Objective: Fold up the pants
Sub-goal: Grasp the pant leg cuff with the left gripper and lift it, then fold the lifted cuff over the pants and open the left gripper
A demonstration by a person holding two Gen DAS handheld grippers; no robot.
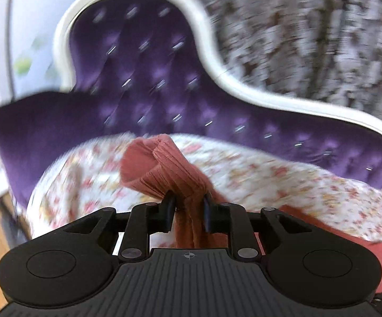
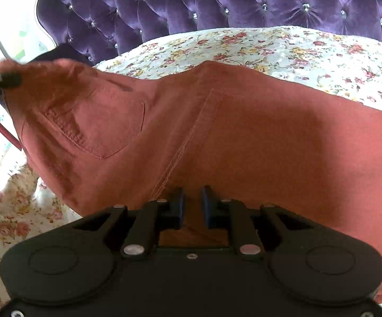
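Over the floral bedspread [image 2: 270, 45], in front of the purple tufted headboard [image 2: 243, 5], you are holding the rust-red pants [image 2: 217, 132] off the bed with both tools. Your left gripper [image 1: 189, 206] is pinching a bunched, ribbed edge of the fabric, probably the waistband, and its 2 fingers are pressed onto the gathered cloth with folds spilling out above and below. In the right wrist view that same left gripper [image 2: 10, 80] is showing at the far left, gripping the corner nearest the back pocket [image 2: 98, 129].

Your right gripper [image 2: 192, 203] is sitting against the lower edge of the cloth beside the centre seam [image 2: 188, 137]. Fabric is lying between its 2 fingers, but a narrow gap is showing and I cannot tell whether they are actually biting.

The left view is blurring, so you are probably moving that side fast. To do this step well, I would be confirming the right grip before pulling, then drawing both tools apart until the span between them is lying taut and the pocket panel is hanging flat. Keeping both at matching height should stop the seam twisting. The bunched left pinch may hide a doubled layer, so lowering slowly onto the bedspread seems wise.
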